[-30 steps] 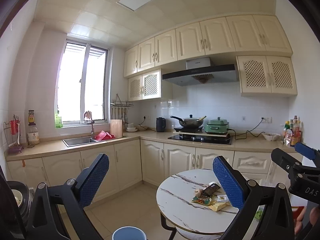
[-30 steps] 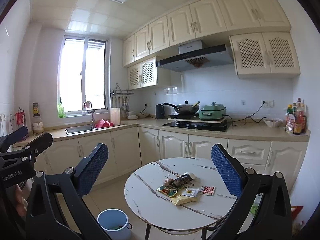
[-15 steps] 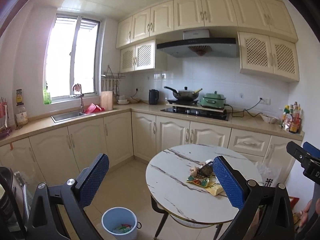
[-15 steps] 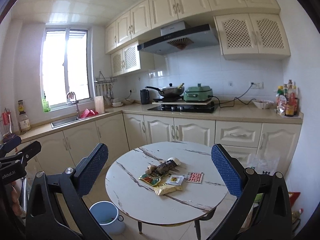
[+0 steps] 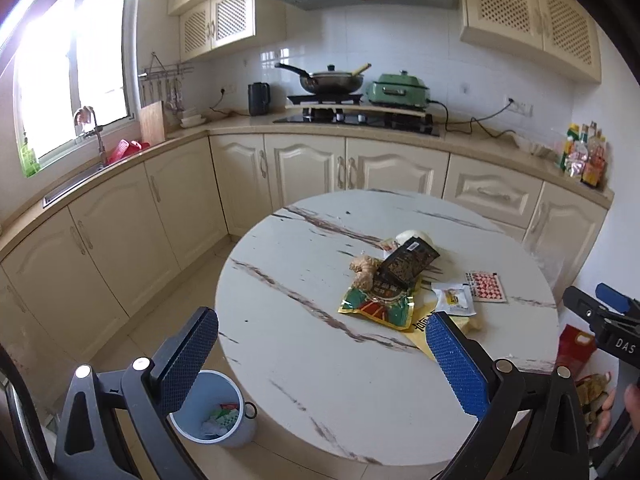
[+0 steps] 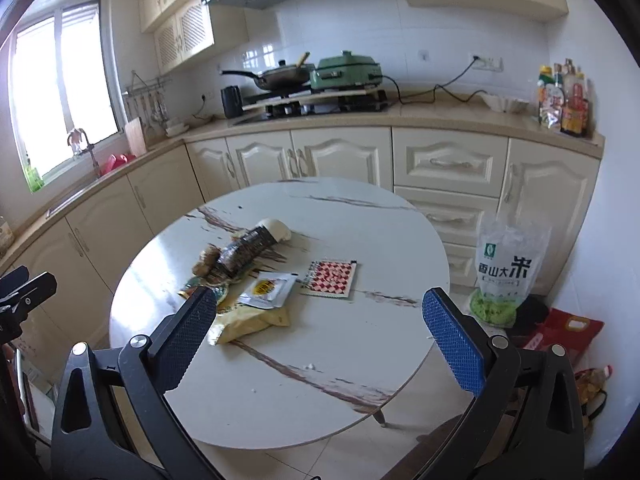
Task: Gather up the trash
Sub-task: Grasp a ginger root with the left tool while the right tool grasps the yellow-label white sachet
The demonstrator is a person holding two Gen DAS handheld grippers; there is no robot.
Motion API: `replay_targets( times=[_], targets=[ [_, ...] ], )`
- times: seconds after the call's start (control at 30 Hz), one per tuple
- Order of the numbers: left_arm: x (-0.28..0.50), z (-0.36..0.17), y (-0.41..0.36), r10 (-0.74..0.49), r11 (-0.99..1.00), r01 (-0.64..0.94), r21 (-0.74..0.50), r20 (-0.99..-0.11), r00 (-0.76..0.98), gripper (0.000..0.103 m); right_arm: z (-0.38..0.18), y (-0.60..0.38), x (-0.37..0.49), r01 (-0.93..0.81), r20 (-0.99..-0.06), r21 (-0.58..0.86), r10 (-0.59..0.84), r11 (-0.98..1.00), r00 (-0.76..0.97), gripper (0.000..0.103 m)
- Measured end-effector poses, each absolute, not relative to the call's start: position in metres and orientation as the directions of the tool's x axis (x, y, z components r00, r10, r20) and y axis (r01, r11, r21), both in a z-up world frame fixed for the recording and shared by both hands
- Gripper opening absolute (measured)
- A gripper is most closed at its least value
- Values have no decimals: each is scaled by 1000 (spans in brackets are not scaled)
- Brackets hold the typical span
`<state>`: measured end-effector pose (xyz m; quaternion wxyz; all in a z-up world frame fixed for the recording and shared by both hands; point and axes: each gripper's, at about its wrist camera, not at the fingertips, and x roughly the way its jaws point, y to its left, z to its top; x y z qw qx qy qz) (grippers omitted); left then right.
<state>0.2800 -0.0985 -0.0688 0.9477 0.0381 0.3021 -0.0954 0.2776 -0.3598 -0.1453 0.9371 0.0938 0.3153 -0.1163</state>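
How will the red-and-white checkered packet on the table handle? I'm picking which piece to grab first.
The checkered packet lies flat and thin on the marble table, so pinching its edge may be hard. It looks light and probably floppy. On that smooth top it would likely slide when pushed.

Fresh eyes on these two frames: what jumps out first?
The heap of snack wrappers in the middle of the round marble table, with a red-and-white checkered packet lying just apart on its right. Then the light blue trash bin on the floor at the table's left edge, already holding some litter. Both claws, left and right, are open and empty.
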Motion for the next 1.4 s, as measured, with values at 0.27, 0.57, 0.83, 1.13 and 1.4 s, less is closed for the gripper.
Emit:
replay_targets(
  times=[0.27,0.57,0.83,1.13,1.4],
  targets=[
    [437,-102,-132,-179,963,270,20,-703,688,102,-193,-388,347,290,-721,81,-145,953,678,103],
    [558,-134,-166,-186,955,296,3,-773,607,83,-213,-380,400,226,-744,81,-92,971,662,103],
    [603,-151,-179,-259,940,335,-67,-780,570,60,-224,-362,413,188,-757,84,-60,979,650,103],
    [567,-145,-150,-321,922,371,-107,-746,584,21,-228,-324,413,129,-772,73,-26,989,635,103],
    [508,-130,-122,-312,929,357,-92,-713,627,21,-244,-310,430,110,-808,52,-23,993,589,78]
  ],
)
